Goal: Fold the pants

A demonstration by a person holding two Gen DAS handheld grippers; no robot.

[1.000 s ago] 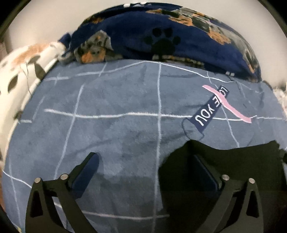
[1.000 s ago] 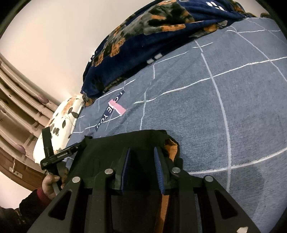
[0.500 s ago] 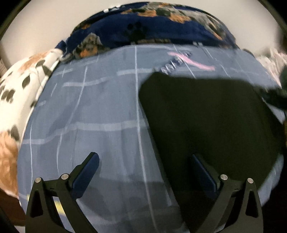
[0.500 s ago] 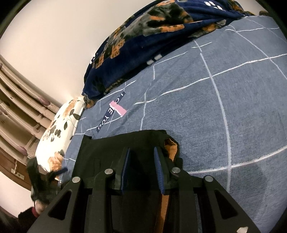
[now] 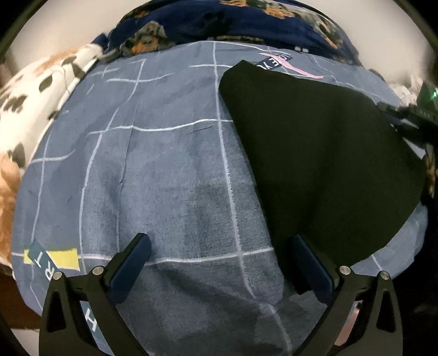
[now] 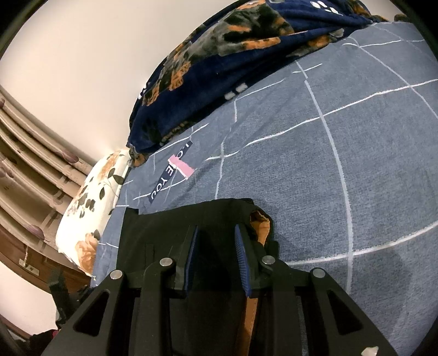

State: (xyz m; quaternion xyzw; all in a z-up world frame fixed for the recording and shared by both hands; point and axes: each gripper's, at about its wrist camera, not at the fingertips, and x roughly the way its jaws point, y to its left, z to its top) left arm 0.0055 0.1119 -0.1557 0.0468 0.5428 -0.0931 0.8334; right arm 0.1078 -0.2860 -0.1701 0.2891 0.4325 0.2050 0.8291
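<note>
Black pants [image 5: 314, 153] lie folded flat on the blue checked bedcover [image 5: 169, 164], at the right of the left wrist view. My left gripper [image 5: 219, 263] is open and empty, hovering above the cover beside the pants' left edge. In the right wrist view the pants [image 6: 169, 227] show an orange lining [image 6: 260, 221] at one end. My right gripper [image 6: 216, 260] sits over that end with its jaws partly apart and black cloth between them; whether they pinch it I cannot tell.
A navy dog-print blanket [image 5: 232, 24] is heaped at the far side of the bed. A white floral pillow [image 5: 35, 82] lies at the left. Curtains [image 6: 30, 164] and a wooden edge [image 6: 22, 263] lie beyond the pillow.
My left gripper has pulled back and up from the pants, so much more of them shows. My right gripper has stayed in place.
</note>
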